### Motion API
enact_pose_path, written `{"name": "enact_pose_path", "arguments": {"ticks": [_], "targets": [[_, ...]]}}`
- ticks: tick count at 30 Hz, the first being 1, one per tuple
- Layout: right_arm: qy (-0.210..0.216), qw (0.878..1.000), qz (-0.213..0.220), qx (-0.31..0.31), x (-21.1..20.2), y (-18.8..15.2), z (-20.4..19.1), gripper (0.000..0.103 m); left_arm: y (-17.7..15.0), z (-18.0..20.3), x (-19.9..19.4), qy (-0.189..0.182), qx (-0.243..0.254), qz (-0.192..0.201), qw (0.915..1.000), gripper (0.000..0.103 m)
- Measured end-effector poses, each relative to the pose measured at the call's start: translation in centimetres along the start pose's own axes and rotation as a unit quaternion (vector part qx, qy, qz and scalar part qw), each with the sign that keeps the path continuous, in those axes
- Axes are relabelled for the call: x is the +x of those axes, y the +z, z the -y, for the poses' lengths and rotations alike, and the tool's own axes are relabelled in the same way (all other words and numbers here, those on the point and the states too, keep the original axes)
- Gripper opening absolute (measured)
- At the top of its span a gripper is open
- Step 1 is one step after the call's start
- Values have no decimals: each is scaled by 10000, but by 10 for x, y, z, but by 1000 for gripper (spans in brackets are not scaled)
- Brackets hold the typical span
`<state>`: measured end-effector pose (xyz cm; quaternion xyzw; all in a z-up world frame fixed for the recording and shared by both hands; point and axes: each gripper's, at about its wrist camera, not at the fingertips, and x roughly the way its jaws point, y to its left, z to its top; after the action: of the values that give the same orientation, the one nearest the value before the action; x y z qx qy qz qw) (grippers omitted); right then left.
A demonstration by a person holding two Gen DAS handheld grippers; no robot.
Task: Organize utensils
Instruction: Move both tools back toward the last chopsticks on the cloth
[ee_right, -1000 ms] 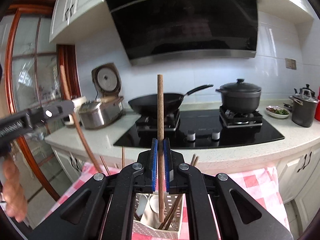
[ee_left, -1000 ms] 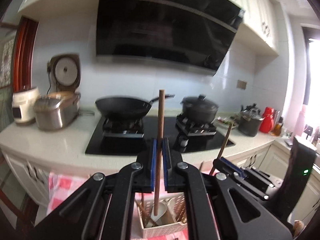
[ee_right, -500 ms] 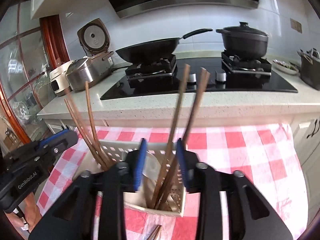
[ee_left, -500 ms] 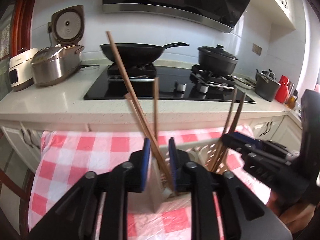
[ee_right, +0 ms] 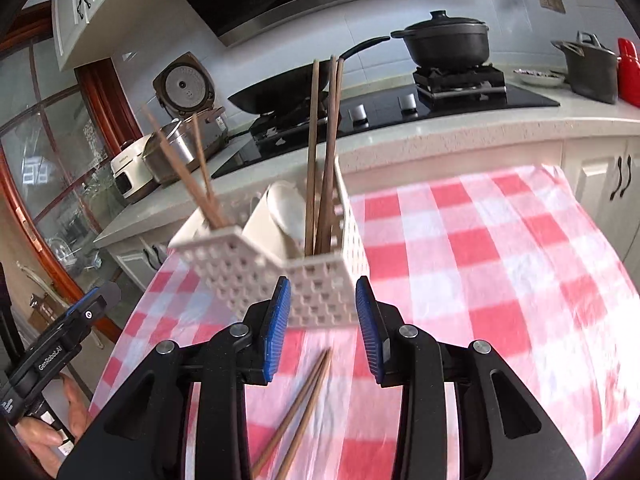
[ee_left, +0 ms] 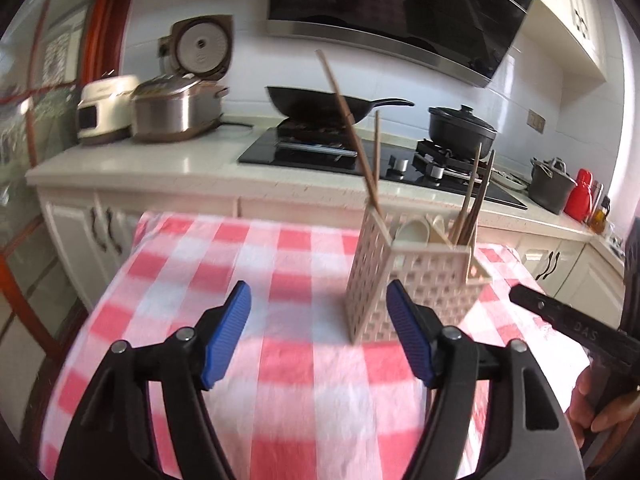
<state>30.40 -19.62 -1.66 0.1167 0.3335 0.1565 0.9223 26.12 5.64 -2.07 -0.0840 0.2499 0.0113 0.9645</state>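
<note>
A white perforated utensil basket (ee_left: 404, 280) (ee_right: 280, 276) stands on the red-and-white checked cloth (ee_left: 280, 260) (ee_right: 500, 260). Brown chopsticks stand in it at its two ends (ee_left: 360, 148) (ee_right: 324, 152), with white spoons (ee_right: 284, 212) between them. Two loose chopsticks (ee_right: 298, 412) lie on the cloth in front of the basket, below my right gripper. My left gripper (ee_left: 318, 334) is open and empty, just left of the basket. My right gripper (ee_right: 322, 326) is open and empty, close in front of the basket.
Behind the table runs a counter (ee_left: 140, 164) with rice cookers (ee_left: 176, 108), a black hob with a wok (ee_left: 316, 104) and a lidded pot (ee_left: 460, 128) (ee_right: 444, 40). White cabinets (ee_right: 604, 176) stand below. The other gripper's body shows at the lower right (ee_left: 576, 328) and lower left (ee_right: 52, 356).
Both grippers opened wide and let go of their chopsticks, which now stand in the basket. Both grippers pulled back and lower, away from the basket.
</note>
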Motion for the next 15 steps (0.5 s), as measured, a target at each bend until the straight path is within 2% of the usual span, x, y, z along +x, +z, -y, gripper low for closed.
{"name": "enact_pose_path", "arguments": {"ticks": [3,8,15], "targets": [[-86,9999,-51,-54,-12,-23,0,34,-26,-1,-14,35,-100,-75,9999,73],[-297,9989,-360,-41,-19,-54,8,34,-68,9,-24,80,296,-428,9986,73],[-419,9970,-618,-210,-26,-84,3,34,-93,21,-32,45,507,-572,9971,74]]}}
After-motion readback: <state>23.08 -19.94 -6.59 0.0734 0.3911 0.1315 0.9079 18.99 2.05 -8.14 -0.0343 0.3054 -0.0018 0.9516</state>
